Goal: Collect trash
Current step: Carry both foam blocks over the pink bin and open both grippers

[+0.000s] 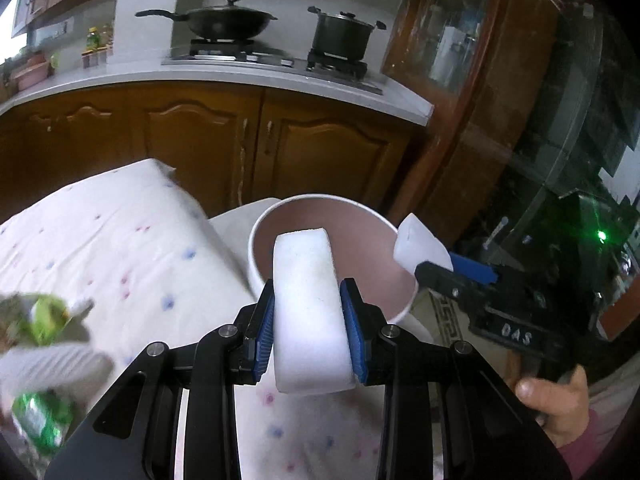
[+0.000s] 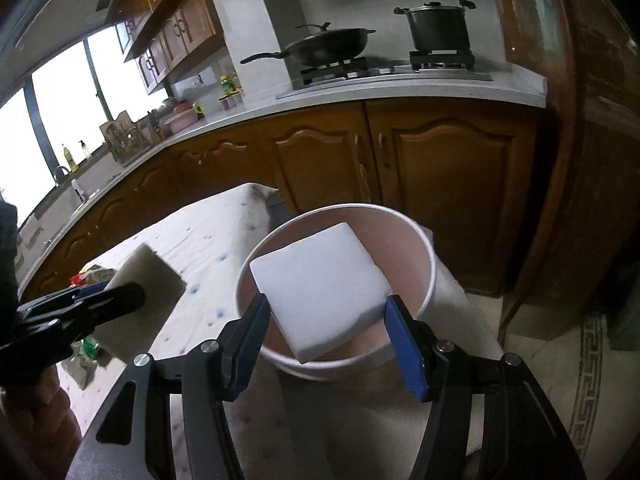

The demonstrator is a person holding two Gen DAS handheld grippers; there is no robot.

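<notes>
My left gripper (image 1: 308, 292) is shut on a white foam block (image 1: 308, 280), held edge-on between its blue pads, just in front of a white bin with a pink inside (image 1: 256, 236). The bin stands off the edge of the cloth-covered table (image 1: 120, 240). My right gripper (image 2: 327, 302) is shut on a flat square white foam block (image 2: 320, 280), gripped by its corners over the bin's mouth (image 2: 430, 264). In each view the other gripper shows with its block: the right one (image 1: 436, 268), the left one (image 2: 104, 296).
Blurred green wrappers (image 1: 44, 316) lie on the dotted white cloth at the left. Behind the bin runs a wooden kitchen cabinet (image 2: 440, 168) with a wok (image 2: 332, 46) and a pot (image 2: 438, 28) on the hob. A dark wooden glass-fronted cupboard (image 1: 480, 80) stands at the right.
</notes>
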